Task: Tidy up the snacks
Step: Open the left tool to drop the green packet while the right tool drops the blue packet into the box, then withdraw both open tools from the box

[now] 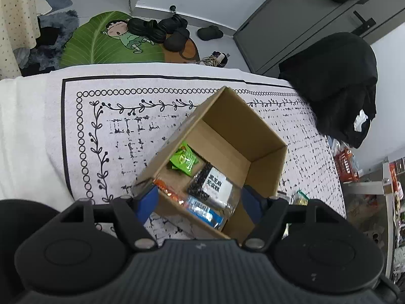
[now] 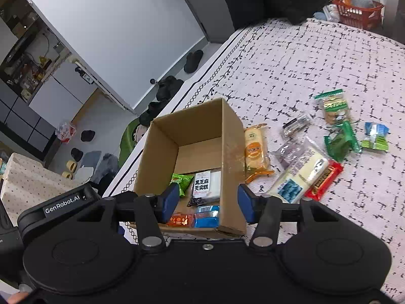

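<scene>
Black tongs (image 2: 206,204) – blue pads (image 2: 170,202), silver pivot screws, GenRobot.AI label

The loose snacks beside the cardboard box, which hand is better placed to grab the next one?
Right, probably. The right tool is open and empty, and its view shows the orange packet just beyond the cardboard box. The left tool faces into the box.

Packets (image 2: 202,190) are lying in the box (image 2: 227,126); more snacks (image 2: 303,167) are lying right of it on the table (image 2: 329,63).
</scene>
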Demonstrator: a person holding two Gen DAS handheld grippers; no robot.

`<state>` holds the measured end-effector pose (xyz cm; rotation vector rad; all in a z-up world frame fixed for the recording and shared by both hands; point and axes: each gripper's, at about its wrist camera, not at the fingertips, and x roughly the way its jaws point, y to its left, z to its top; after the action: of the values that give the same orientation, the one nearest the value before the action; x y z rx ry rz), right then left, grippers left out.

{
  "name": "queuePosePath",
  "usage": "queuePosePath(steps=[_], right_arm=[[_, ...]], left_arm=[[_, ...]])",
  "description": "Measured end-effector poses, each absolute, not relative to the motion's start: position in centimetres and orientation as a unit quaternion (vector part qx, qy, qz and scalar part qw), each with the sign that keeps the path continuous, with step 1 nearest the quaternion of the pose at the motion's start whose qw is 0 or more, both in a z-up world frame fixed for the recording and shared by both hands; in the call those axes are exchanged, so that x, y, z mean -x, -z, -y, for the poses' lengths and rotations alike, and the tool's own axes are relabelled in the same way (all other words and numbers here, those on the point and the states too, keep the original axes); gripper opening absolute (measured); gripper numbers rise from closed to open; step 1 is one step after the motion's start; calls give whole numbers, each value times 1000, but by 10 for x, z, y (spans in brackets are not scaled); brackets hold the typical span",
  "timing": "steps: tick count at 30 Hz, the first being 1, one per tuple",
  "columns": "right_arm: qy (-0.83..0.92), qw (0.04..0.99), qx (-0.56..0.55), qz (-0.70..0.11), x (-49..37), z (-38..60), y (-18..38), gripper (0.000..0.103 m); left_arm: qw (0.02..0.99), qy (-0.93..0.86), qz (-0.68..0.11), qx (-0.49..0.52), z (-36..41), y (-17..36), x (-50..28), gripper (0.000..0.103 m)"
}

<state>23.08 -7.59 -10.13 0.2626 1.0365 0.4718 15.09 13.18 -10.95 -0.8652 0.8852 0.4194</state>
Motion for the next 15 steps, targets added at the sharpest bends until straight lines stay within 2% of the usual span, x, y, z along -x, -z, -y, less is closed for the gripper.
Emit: queuePosePath(steps=[3, 6, 10, 12, 15], right_arm=[[-220, 840, -124, -481, -226, 85, 97, 58], [-217, 845, -125, -473, -223, 95, 94, 62], [-215, 850, -127, -464, -218, 107, 90, 72], [-214, 853, -125, -458, -216, 113, 89, 76], [-219, 860, -120, -445, -211, 120, 87, 82]], left_arm=[[798, -197, -410, 396, -125, 105, -145, 81], [802, -200, -409, 387, -118, 100, -141, 84], [810, -205, -408, 368, -108, 94, -135, 99], [814, -204, -406, 361, -103, 92, -132, 103], [823, -203, -405, 343, -93, 89, -130, 103]])
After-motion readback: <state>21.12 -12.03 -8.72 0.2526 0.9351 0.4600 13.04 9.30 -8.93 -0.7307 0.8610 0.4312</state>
